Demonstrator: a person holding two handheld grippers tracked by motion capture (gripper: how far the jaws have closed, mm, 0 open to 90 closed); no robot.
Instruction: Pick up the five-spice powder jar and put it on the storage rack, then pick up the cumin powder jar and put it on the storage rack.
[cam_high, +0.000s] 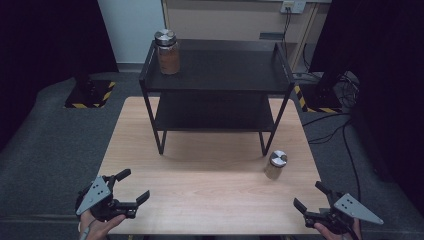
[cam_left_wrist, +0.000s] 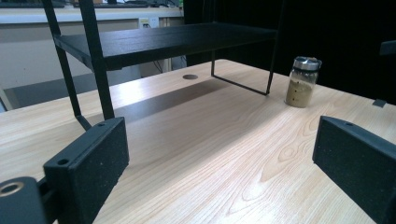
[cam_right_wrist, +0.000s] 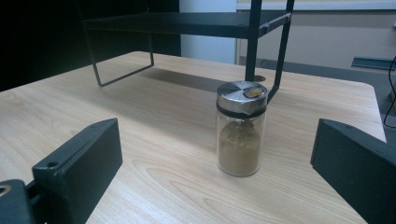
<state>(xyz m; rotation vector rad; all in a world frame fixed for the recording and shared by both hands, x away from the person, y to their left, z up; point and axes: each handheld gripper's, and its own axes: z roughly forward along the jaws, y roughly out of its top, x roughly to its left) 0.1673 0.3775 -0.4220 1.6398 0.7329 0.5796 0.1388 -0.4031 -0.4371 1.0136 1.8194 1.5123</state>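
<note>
A small glass spice jar (cam_high: 275, 165) with a silver lid and tan powder stands upright on the wooden table (cam_high: 210, 195), just in front of the black shelf's right front leg. My right gripper (cam_high: 313, 197) is open at the table's front right corner, and the jar (cam_right_wrist: 240, 129) stands a short way ahead of its jaws. My left gripper (cam_high: 134, 186) is open at the front left corner, with the jar (cam_left_wrist: 303, 82) far off to its right. A larger jar (cam_high: 167, 51) of brown powder stands on the shelf's top left.
A black two-tier metal shelf (cam_high: 217, 75) stands at the table's back half; its lower tier (cam_high: 212, 112) holds nothing. Cables (cam_high: 330, 130) lie on the grey floor at the right. A round cable hole (cam_left_wrist: 190, 76) sits in the tabletop under the shelf.
</note>
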